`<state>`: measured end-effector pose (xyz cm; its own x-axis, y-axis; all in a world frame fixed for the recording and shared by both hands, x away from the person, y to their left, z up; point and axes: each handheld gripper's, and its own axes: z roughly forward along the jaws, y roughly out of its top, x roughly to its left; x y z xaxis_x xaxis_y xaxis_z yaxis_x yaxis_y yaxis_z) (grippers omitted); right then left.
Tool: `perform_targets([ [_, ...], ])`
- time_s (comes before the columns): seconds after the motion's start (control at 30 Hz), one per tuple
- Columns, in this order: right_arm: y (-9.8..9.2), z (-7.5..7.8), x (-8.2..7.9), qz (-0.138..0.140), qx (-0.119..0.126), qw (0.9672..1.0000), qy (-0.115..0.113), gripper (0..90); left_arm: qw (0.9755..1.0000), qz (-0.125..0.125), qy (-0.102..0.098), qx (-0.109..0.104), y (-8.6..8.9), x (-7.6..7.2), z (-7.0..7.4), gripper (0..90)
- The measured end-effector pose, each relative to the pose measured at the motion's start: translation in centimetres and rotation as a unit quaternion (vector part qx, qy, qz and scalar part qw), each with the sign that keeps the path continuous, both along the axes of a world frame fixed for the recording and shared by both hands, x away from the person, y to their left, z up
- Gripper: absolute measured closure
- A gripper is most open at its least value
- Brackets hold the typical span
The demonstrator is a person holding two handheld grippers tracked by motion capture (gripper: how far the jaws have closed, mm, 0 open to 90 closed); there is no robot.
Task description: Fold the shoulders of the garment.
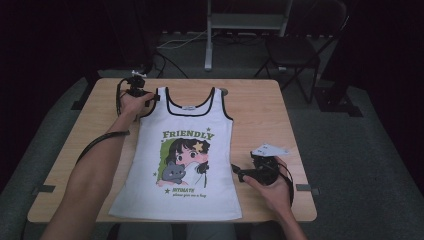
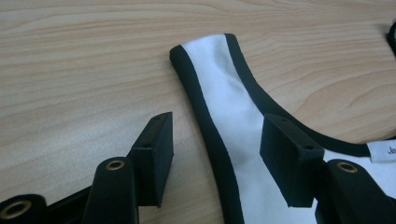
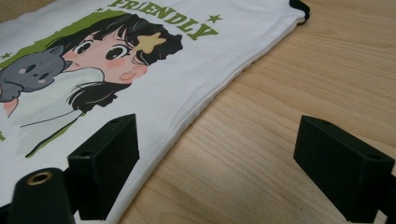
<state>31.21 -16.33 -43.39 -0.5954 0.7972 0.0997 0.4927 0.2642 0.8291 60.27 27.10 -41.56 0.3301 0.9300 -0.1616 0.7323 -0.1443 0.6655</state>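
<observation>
A white tank top (image 1: 182,160) with black trim and a "FRIENDLY" cartoon print lies flat on the wooden table (image 1: 260,110), neck toward the far side. My left gripper (image 1: 152,97) is at the top's far left shoulder strap. In the left gripper view its jaws (image 2: 217,135) stand apart on either side of the black-edged strap (image 2: 212,79), with neither pad pressing it. My right gripper (image 1: 235,172) sits at the top's right side seam, near the hem. Its jaws (image 3: 229,154) are wide open, one over the white fabric (image 3: 140,60) and one over bare wood (image 3: 280,84).
A small round grommet (image 1: 223,91) sits in the table beyond the neckline. Behind the table stand a dark chair (image 1: 295,50) and a metal stand (image 1: 247,20), with cables on the floor. Bare wood lies left and right of the top.
</observation>
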Motion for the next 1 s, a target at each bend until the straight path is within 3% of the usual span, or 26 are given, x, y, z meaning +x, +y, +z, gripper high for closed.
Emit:
perform_targets([
  [0.3,0.2,0.0,-0.1,0.004,0.000,1.0000,0.000,13.6,0.9999,0.002,0.015,0.000,-0.1,0.2,-0.7,54.7],
  [0.6,0.5,-0.2,0.0,0.009,-0.006,0.9999,0.002,13.6,0.9996,-0.026,0.004,0.013,-1.2,-0.1,-0.9,71.5],
  [0.77,0.5,-0.2,-0.1,0.009,-0.008,0.9999,0.001,13.7,0.9995,-0.025,-0.003,0.021,-1.4,-0.3,-1.0,80.9],
  [1.0,0.5,-0.2,-0.1,0.011,-0.012,0.9999,0.000,13.6,0.9999,-0.010,-0.005,-0.002,-1.4,-0.6,-1.1,85.5],
])
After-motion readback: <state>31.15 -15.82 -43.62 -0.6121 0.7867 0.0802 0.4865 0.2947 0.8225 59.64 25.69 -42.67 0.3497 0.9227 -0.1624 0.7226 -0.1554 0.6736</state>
